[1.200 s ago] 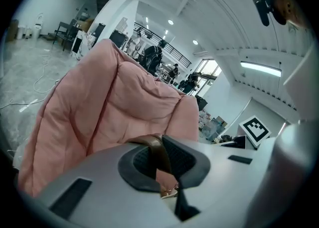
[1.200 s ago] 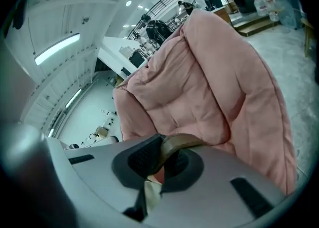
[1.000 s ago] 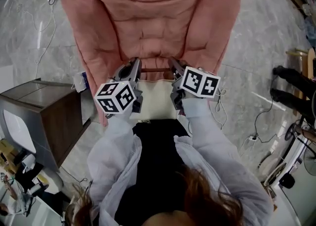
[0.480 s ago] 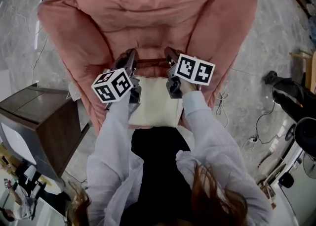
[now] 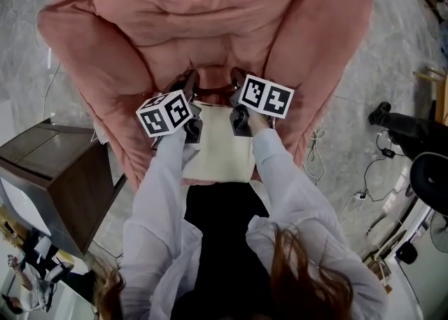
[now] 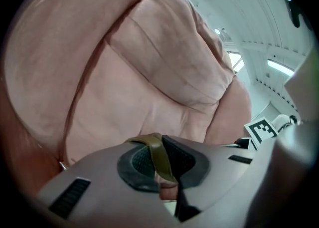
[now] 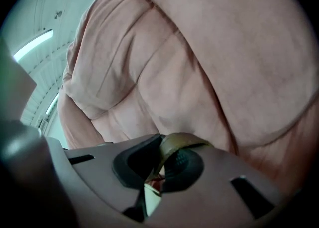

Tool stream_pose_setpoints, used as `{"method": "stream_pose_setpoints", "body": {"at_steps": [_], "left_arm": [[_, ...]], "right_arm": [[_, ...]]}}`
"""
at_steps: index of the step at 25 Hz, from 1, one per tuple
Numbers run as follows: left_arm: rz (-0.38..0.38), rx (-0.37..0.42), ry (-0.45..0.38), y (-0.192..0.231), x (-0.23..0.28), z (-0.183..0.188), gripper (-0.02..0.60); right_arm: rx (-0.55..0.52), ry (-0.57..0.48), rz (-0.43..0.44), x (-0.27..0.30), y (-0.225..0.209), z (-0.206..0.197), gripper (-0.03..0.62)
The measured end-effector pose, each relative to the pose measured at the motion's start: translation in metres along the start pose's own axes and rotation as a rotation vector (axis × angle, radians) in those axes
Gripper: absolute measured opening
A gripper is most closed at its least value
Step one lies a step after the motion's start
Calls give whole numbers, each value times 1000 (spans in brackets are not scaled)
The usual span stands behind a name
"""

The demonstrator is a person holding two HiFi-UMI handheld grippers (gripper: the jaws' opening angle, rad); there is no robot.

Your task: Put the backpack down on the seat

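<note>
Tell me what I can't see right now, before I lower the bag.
- Gap between backpack and armchair seat: head view, the backpack itself covers it.
- Most of the backpack body: both gripper views, the left gripper and right gripper block it; mainly the brown strap shows.

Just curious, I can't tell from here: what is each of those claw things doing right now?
Left gripper: closed on the brown strap of the backpack.
Right gripper: closed on that brown strap too.

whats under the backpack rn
The pink armchair lies below the backpack, held by its straps in the left gripper and right gripper. What is directly beneath is covered.
</note>
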State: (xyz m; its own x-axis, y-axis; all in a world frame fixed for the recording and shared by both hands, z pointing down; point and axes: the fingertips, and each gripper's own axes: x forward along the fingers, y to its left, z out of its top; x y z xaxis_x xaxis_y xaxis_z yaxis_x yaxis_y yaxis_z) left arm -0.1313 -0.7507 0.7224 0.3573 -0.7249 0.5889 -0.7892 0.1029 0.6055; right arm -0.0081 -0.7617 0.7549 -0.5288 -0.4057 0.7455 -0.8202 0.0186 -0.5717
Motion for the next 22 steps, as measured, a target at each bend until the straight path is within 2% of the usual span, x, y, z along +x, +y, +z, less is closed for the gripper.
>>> {"method": "stream_pose_setpoints", "body": {"at_steps": [4, 5, 6, 7, 9, 11, 16, 22], "left_arm": [[13, 60, 24, -3, -9, -15, 30], [3, 60, 44, -6, -11, -19, 65], [-18, 56, 70, -10, -13, -25, 173], [-48, 53, 99, -15, -14, -32, 253], [-101, 60, 153, -25, -19, -45, 304], [-110, 68, 180, -28, -29, -56, 316], [-116, 19, 202, -25, -63, -75, 336], [-161, 16, 244, -32, -110, -107, 339]], "right_arm": [[67, 14, 18, -11, -1, -18, 25], [84, 20, 34, -14, 1, -22, 120], [105, 30, 51, -18, 3, -26, 217], [128, 38, 62, -22, 5, -30, 263], [161, 39, 55, -30, 8, -39, 343], [161, 35, 27, -40, 9, -50, 404], [171, 37, 29, -66, 14, -82, 416], [159, 5, 28, -99, 25, -117, 416]]}}
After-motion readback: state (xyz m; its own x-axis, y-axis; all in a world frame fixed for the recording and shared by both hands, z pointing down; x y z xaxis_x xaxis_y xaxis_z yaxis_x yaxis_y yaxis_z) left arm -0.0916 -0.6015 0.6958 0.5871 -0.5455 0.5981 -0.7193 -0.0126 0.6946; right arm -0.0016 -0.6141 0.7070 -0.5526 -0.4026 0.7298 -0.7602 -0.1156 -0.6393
